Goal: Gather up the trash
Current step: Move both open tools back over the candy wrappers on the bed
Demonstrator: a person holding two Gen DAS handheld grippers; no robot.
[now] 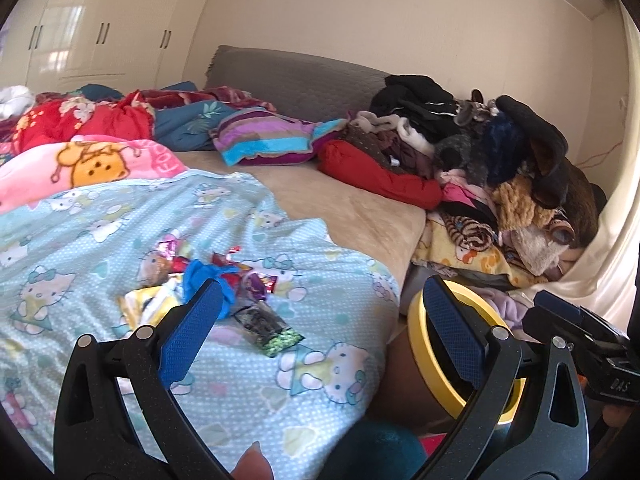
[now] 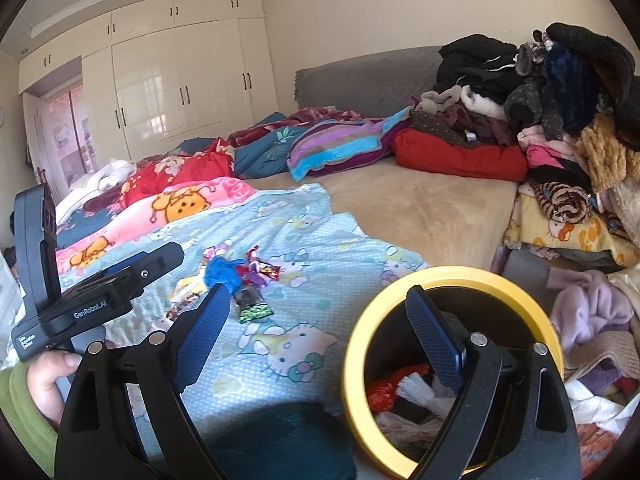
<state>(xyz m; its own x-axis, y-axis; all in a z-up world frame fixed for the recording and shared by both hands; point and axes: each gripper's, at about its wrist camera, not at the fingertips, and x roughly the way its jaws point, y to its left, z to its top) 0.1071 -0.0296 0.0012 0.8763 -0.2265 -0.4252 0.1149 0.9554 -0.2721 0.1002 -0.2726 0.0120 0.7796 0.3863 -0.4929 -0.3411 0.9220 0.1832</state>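
Trash: a loose cluster of wrappers lying on the light blue cartoon-print sheet of the bed, with a blue crumpled piece in its middle and a dark green-ended packet at its near edge.
Bin: yellow-rimmed bin standing off the bed's corner, already holding some red and white scraps.
Left gripper: fingers spread wide, nothing between them.
Right gripper: fingers spread wide, empty; its right finger shows over the bin's mouth.
Bearing from left gripper: cluster lies ahead and left of centre, just beyond the left finger; the dark packet sits nearest the gap.
Bearing from right gripper: cluster lies ahead and left, past the left finger; bin is near on the right.
Packet axis: runs diagonally, far-left to near-right, across the left gripper's opening.
Nearer hand: judged the left, since the cluster lies on its side.
Judgement: next pick favours the dark packet, taken across its narrow width.
Risk: fingers may pinch the sheet along with the thin wrapper.
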